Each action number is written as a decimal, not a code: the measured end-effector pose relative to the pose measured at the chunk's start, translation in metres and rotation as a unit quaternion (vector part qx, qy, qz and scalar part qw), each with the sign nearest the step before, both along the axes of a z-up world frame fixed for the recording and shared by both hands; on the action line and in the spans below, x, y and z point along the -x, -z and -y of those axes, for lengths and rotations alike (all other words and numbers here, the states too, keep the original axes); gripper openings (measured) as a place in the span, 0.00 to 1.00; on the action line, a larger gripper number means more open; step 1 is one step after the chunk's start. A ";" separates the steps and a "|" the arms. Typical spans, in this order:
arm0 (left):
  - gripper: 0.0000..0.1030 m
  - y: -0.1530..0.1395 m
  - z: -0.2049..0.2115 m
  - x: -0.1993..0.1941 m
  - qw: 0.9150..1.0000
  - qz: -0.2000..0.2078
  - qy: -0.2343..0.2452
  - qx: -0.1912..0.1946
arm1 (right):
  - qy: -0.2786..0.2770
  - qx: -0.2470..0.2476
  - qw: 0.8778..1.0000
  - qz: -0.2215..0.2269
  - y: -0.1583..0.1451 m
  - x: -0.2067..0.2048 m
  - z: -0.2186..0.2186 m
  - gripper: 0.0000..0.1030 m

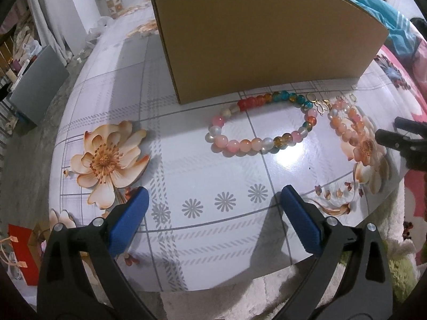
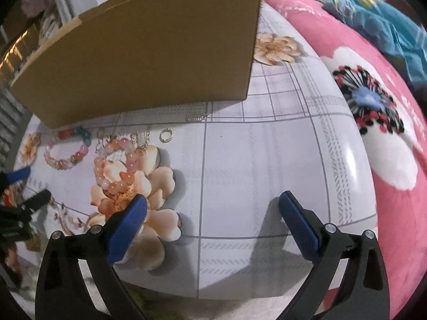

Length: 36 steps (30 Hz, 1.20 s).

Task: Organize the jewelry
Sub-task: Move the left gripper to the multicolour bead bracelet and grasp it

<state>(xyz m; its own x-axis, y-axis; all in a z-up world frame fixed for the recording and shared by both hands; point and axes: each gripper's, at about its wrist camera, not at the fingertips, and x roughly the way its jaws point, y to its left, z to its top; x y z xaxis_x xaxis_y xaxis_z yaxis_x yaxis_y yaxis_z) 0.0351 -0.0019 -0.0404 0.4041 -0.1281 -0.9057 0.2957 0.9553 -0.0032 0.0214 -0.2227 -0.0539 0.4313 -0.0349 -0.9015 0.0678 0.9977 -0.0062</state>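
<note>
While both grippers, left gripper point(image 1: 213, 208) and right gripper point(image 2: 213, 213), are hovering released, cardboard box point(image 1: 256, 34) is sitting just behind multicolor bracelet point(image 1: 260, 125) and pink bracelet point(image 2: 116, 168).

The left wrist view looks forward and down from just above the near edge of the table point(image 1: 213, 176), facing the cardboard box point(image 1: 261, 37) straight ahead, quite close. The right wrist view sits further to the right along the same edge, also low and near, facing the same box point(image 2: 149, 61) from its right end, with a pink blanket point(image 2: 373, 106) at its right. Both views share the box front and the two bead bracelets: the multicoloured bracelet point(image 1: 260, 125) point(image 2: 68, 149) and the pink bracelet point(image 1: 347, 125) point(image 2: 117, 165).
</note>
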 end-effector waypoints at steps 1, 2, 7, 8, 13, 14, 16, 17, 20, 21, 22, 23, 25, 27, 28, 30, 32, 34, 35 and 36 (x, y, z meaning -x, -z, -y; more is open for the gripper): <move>0.93 0.001 0.000 -0.001 1.000 0.002 0.001 -0.001 | -0.003 0.008 1.000 0.001 0.001 0.001 -0.005 0.94; 0.93 0.000 0.000 -0.001 1.000 0.001 0.000 0.000 | -0.005 0.015 1.000 0.012 0.001 0.003 -0.006 0.94; 0.93 0.000 -0.003 -0.009 1.000 -0.001 0.003 -0.003 | -0.019 0.012 0.999 0.046 0.001 0.020 -0.007 0.94; 0.93 -0.001 -0.004 -0.009 1.000 0.001 -0.004 -0.004 | -0.021 0.012 0.998 0.049 0.000 0.021 -0.007 0.94; 0.93 -0.025 -0.009 -0.028 0.998 0.052 -0.016 0.018 | -0.021 -0.067 0.995 0.075 -0.018 0.032 -0.007 0.94; 0.93 -0.026 -0.005 -0.033 0.998 0.057 -0.017 0.005 | -0.021 -0.085 0.993 0.080 -0.020 0.032 -0.008 0.94; 0.93 -0.022 0.003 -0.048 0.997 0.067 -0.020 -0.022 | -0.024 -0.111 0.990 0.086 -0.022 0.032 -0.011 0.94; 0.93 -0.017 0.006 -0.055 0.997 0.064 -0.023 -0.031 | -0.025 -0.115 0.989 0.087 -0.023 0.031 -0.013 0.94; 0.93 -0.003 0.014 -0.064 0.997 0.057 -0.018 -0.053 | -0.035 -0.132 0.986 0.101 -0.031 0.032 -0.018 0.94; 0.93 -0.001 0.016 -0.062 0.996 0.061 -0.014 -0.062 | -0.038 -0.135 0.984 0.107 -0.034 0.035 -0.020 0.94; 0.93 -0.002 0.018 -0.058 0.995 0.074 -0.009 -0.066 | -0.041 -0.138 0.983 0.111 -0.036 0.037 -0.021 0.94; 0.93 -0.001 0.019 -0.055 0.994 0.079 0.000 -0.072 | -0.042 -0.140 0.983 0.115 -0.037 0.036 -0.019 0.94; 0.93 -0.001 0.017 -0.049 0.994 0.080 0.005 -0.073 | -0.043 -0.148 0.981 0.120 -0.039 0.036 -0.018 0.94; 0.93 0.000 0.012 -0.045 0.995 0.073 0.004 -0.065 | -0.045 -0.159 0.979 0.122 -0.038 0.034 -0.017 0.93; 0.93 0.000 0.008 -0.041 0.996 0.068 0.002 -0.059 | -0.045 -0.161 0.978 0.122 -0.039 0.031 -0.016 0.91; 0.93 0.001 0.000 -0.038 0.997 0.055 0.001 -0.046 | -0.050 -0.165 0.978 0.120 -0.039 0.028 -0.017 0.90; 0.93 0.003 -0.006 -0.035 0.998 0.042 0.000 -0.035 | -0.055 -0.167 0.977 0.121 -0.040 0.024 -0.017 0.89; 0.93 0.003 -0.012 -0.035 0.999 0.030 -0.001 -0.024 | -0.063 -0.169 0.976 0.123 -0.041 0.022 -0.020 0.88; 0.93 0.004 -0.015 -0.034 1.000 0.024 -0.002 -0.018 | -0.067 -0.171 0.975 0.125 -0.042 0.023 -0.023 0.87; 0.93 0.005 -0.022 -0.031 1.000 0.016 -0.004 -0.010 | -0.070 -0.172 0.974 0.126 -0.043 0.023 -0.025 0.86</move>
<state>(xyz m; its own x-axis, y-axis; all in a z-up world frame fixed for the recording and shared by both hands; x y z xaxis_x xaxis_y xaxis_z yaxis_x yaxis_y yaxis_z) 0.0665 0.0203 -0.0452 0.4336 -0.1075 -0.8947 0.2880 0.9573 0.0246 -0.0012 -0.1981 -0.0111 0.6190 0.3263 -0.7144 -0.1134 0.9372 0.3299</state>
